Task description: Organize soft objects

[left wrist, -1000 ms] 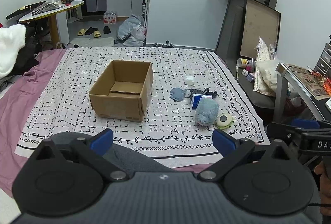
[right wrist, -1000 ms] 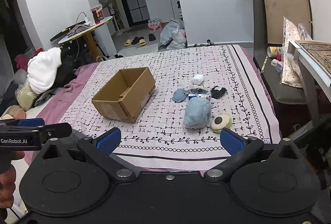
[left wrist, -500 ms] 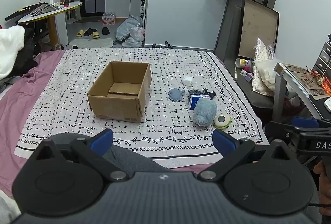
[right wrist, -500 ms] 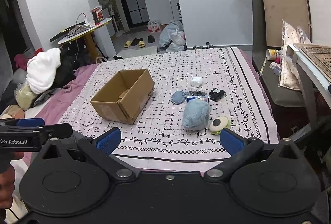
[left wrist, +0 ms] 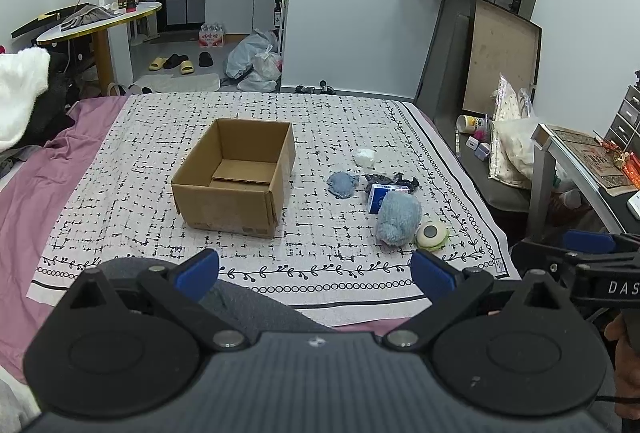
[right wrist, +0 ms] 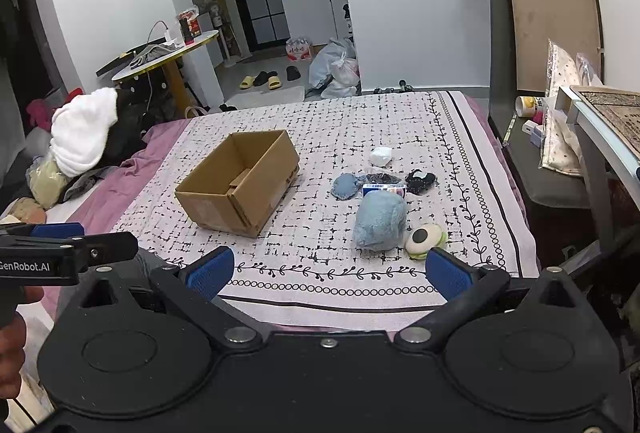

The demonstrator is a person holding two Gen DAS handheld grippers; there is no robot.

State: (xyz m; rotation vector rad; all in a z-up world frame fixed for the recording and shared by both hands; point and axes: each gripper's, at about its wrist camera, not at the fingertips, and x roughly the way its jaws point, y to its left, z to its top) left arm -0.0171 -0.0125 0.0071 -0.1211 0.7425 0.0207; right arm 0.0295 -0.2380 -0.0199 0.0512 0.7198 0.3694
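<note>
While both grippers, left [left wrist: 314, 273] & right [right wrist: 328, 271], gape empty, go 1 o'clock: pinch blue plush [right wrist: 379, 220] mid-body, then box [right wrist: 240, 185].

The blue-and-white box [right wrist: 384, 189] sits half hidden behind the blue plush [right wrist: 378, 220] (its label too small to read).

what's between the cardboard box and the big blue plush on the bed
Only bare patterned bedspread lies between the cardboard box and the big blue plush; the small blue cloth sits farther back. The right wrist view shows it best.
</note>
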